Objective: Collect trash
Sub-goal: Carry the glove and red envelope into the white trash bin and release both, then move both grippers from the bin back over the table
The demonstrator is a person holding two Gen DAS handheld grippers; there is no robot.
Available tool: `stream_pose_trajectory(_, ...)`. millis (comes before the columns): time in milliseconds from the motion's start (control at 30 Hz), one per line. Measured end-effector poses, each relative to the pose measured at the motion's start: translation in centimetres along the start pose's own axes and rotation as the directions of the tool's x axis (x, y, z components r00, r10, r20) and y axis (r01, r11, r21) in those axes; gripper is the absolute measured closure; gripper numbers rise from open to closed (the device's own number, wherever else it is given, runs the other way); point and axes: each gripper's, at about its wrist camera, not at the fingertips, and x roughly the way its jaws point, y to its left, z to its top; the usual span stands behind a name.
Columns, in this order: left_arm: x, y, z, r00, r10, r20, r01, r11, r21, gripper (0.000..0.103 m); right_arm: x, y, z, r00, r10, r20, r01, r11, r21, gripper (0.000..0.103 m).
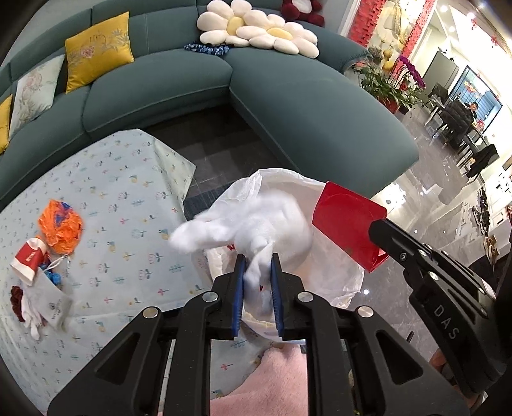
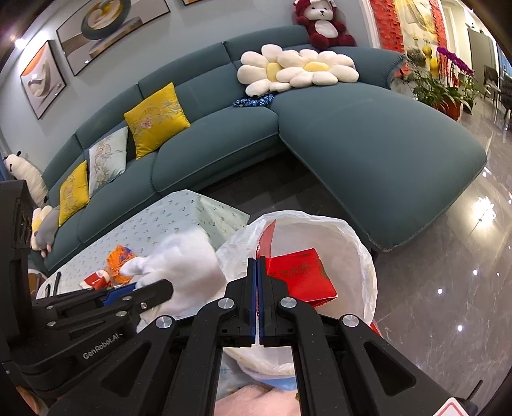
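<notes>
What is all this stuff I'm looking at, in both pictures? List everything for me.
White fluff: one, white, pinched by the left gripper over the bag.
Red packet: one, red, held by the right gripper above the bag's mouth.
Trash bag: one, white, open, beside the table.
Orange wad: one, orange with blue, on the tablecloth.
Paper cup: one, red and white, lying on the tablecloth.
Tablecloth: one, pale blue, flowered, over the table.
Sofa: one, teal, behind the table.
Flower cushions: two, white and yellow, on the sofa.
Yellow pillows: two, on the sofa.
Plush bear: one, red and white, on the sofa back.
Left gripper: black, blue pads.
Right gripper: black, shut.
</notes>
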Motion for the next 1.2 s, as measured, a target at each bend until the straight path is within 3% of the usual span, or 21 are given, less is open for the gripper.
stream_pose_trajectory(133, 0.6, -0.2, 0.2, 1.0, 0.014, -0.005, -0.014, 1.0, -0.004, 0.072, 0.5, -0.2, 0.1, 1.0, -0.023, 0.003, 0.023, 1.0, 0.003, 0.091)
stream_pose_trajectory(267, 0.4, 0.2, 0.1, 1.0, 0.024, 0.001, -0.024, 1.0, -0.016, 0.064, 0.3, 0.1, -0.1, 0.999, -0.039, 0.02, 0.039, 0.999, 0.002, 0.066)
stream_pose_trajectory(500, -1.3, 1.9, -0.6, 0.999, 0.034, 0.022, -0.032, 0.998, -0.058, 0.062, -0.2, 1.7, -0.5, 0.999, -0.036, 0.016, 0.036, 0.999, -0.02, 0.065)
stream_pose_trajectory(1033, -7.1, 9.0, -2.6, 0.993, 0.069, 0.099, -0.05, 0.981, -0.187, 0.062, -2.5, 9.4, -1.1, 0.999, 0.003, 0.039, 0.002, 0.993, -0.115, 0.05)
stream_pose_trajectory(1200, -8.9, 11.7, -3.8, 0.987, 0.101, 0.127, -0.07, 0.971, -0.229, 0.052, -2.7, 12.5, -1.7, 0.999, 0.018, 0.037, -0.012, 0.988, -0.155, 0.046)
